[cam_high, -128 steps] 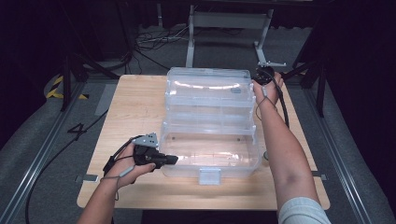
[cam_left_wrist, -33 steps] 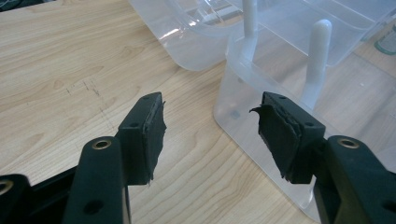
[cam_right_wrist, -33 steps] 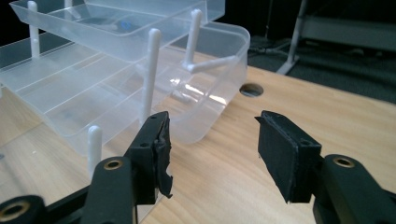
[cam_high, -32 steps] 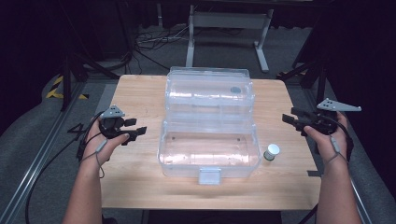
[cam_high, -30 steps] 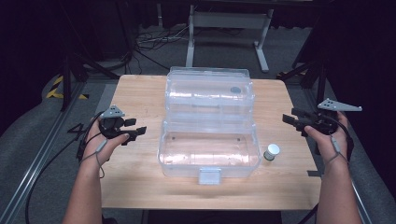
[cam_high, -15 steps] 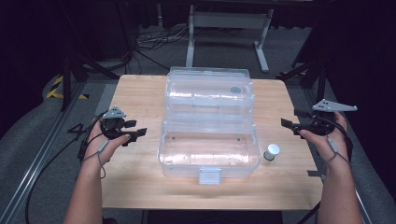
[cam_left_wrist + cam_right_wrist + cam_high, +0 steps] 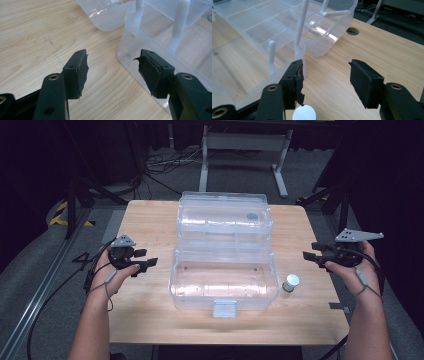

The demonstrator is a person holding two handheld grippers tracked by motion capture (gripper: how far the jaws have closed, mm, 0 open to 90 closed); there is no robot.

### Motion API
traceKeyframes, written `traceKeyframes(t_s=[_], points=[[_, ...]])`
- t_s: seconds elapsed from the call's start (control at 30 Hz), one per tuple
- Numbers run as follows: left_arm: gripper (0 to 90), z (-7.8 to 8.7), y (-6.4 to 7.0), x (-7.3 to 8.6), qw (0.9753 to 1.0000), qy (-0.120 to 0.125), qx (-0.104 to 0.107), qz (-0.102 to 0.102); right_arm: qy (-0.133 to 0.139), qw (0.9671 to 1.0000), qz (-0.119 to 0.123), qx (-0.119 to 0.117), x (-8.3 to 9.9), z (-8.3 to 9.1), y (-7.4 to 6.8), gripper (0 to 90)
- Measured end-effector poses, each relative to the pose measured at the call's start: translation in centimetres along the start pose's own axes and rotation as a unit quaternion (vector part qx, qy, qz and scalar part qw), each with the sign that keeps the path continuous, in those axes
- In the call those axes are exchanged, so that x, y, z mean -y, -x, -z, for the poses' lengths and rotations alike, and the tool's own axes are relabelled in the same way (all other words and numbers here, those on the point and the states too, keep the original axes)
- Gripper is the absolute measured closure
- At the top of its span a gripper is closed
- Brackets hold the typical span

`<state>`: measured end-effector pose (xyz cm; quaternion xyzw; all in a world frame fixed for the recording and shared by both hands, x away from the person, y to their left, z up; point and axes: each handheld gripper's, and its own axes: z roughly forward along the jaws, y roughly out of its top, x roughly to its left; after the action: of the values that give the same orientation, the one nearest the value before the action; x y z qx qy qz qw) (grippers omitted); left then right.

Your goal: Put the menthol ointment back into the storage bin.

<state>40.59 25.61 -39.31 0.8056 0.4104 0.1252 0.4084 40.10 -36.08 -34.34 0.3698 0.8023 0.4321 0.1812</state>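
Clear plastic box (image 7: 223, 277) sits open at the middle of the wooden table (image 7: 150, 222), its tray tier raised behind; a small white-capped bottle (image 7: 290, 283) stands just beside its right end; the left gripper (image 7: 149, 263) and right gripper (image 7: 309, 256) hover at either side, jaws spread, holding nothing.
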Motion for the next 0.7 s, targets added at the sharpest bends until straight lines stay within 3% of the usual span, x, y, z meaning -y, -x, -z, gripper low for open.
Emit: traceKeyframes(t_s=[0.2, 0.7], points=[[40.8, -0.1, 0.1, 0.0, 1.0000, -0.005, 0.002, -0.002, -0.032, 0.9991, -0.021, -0.016, 0.2, -0.2, -0.1, 46.1], [40.5, -0.2, 0.2, 0.5, 0.9999, -0.015, 0.004, 0.001, -0.074, 0.9968, -0.007, -0.031, 0.0, -1.1, -0.5, 46.6]])
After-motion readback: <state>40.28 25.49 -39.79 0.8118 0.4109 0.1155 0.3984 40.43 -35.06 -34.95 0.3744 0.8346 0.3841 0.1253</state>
